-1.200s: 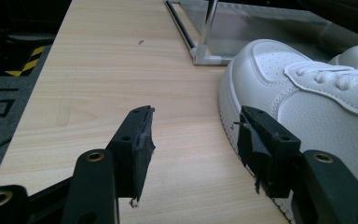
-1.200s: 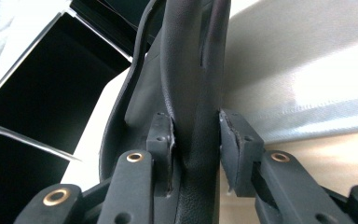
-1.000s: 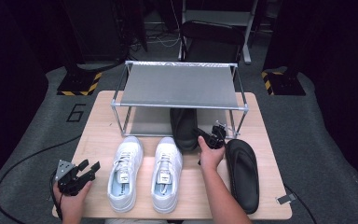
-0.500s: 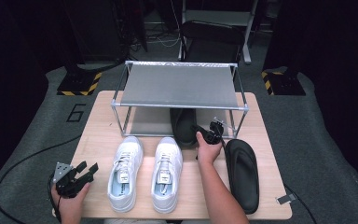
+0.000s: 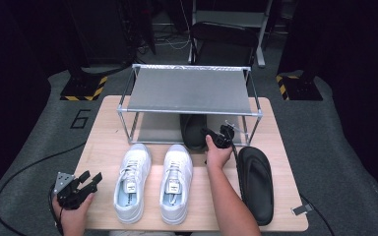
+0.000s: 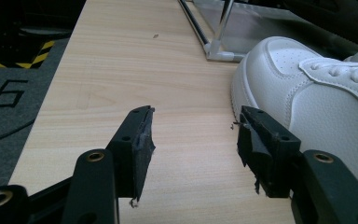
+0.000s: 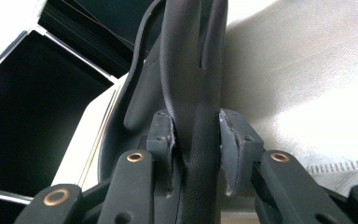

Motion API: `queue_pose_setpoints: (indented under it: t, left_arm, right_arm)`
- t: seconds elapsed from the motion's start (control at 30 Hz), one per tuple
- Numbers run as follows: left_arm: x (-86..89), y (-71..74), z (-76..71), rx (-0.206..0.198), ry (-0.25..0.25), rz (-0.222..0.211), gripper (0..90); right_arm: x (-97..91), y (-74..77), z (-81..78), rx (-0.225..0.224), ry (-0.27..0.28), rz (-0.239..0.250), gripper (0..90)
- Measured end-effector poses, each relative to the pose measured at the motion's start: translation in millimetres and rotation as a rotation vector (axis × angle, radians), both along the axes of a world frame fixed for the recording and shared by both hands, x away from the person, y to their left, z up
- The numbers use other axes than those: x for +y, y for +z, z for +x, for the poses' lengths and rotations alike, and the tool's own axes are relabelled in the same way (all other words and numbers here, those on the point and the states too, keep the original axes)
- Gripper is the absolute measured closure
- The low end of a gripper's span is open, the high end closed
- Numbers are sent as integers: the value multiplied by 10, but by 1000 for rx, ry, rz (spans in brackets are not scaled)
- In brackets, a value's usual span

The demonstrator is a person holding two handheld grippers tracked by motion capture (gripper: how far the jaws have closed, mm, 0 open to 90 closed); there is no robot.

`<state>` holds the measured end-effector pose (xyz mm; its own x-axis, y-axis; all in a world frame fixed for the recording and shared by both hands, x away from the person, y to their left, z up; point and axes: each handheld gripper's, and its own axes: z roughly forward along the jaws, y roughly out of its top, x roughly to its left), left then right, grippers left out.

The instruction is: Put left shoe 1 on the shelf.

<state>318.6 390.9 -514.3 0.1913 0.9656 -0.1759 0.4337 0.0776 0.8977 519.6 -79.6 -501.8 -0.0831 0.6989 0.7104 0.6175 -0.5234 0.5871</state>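
Nearest the person, the left gripper is resting at the table's front left corner, its jaws standing wide apart with nothing between them; in the left gripper view only bare wood is lying in the gap, and the toe of the left white sneaker is sitting just beside the right-hand jaw. The two white sneakers, left and right, are lying side by side with toes pointing away from the person.

Farther in, the right gripper is clamping a black slipper at the front edge of the metal rack. The slipper is lying on the lower shelf under the rack's top, its long axis running front to back, one end pointing out toward the person and the other reaching back under the top shelf. In the right gripper view the slipper's edge is standing upright between the two pads, which are pressing on it from both sides, jaws partly closed around its thickness; the rest of it is stretching away from the jaws.

The second black slipper is lying on the table to the right, lengthwise front to back, just beside the person's right forearm.
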Motion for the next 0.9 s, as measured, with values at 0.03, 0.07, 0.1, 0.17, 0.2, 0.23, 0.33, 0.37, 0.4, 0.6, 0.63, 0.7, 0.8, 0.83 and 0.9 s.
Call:
queue_pose_setpoints:
  t: [0.03, 0.07, 0.1, 0.17, 0.2, 0.23, 0.33, 0.37, 0.4, 0.6, 0.63, 0.7, 0.8, 0.83, 0.9]
  left_arm:
    - [1, 1, -3, 3, 0, -2, 450]
    - [4, 2, -4, 0, 1, -3, 450]
    - [6, 2, -5, 0, 1, -4, 450]
    - [7, 2, -6, 0, 2, -4, 450]
    - [7, 1, -7, 2, 1, -4, 450]
    - [5, 0, -6, 3, 1, -4, 450]
    - [4, -5, -6, 2, 2, 0, 450]
    - [4, -6, -5, 5, 1, -3, 450]
    - [2, -7, -5, 7, 2, -6, 450]
    - [15, -15, -3, 9, 4, -9, 450]
    - [15, -25, 1, 3, 13, -13, 450]
    - [23, -31, 5, 8, 12, -14, 450]
    - [34, -42, 13, 9, 12, -17, 450]
    - [35, -44, 14, 10, 11, -19, 450]
    - [41, -46, 14, 16, 8, -17, 450]
  right_arm:
    - [0, 0, 0, 0, 0, 0, 668]
    - [-7, -26, 27, -38, -9, -25, 668]
    - [-11, -38, 43, -53, -8, -46, 668]
    - [1, -23, 45, -30, 3, -38, 668]
    - [1, -23, 45, -30, 3, -38, 668]
    - [1, -22, 52, -36, 1, -38, 668]
    - [18, -18, 88, -33, -8, -26, 668]
    - [18, -18, 88, -33, -8, -26, 668]
    - [25, -30, 117, -23, -6, -17, 668]
    - [68, -58, 216, 2, -4, -27, 668]
    - [77, -63, 232, 3, -10, -41, 668]
    - [92, -78, 265, -4, -16, -44, 668]
    - [128, -96, 305, 7, -27, -40, 668]
    - [128, -96, 305, 7, -27, -40, 668]
    - [141, -122, 313, -1, -27, -46, 667]
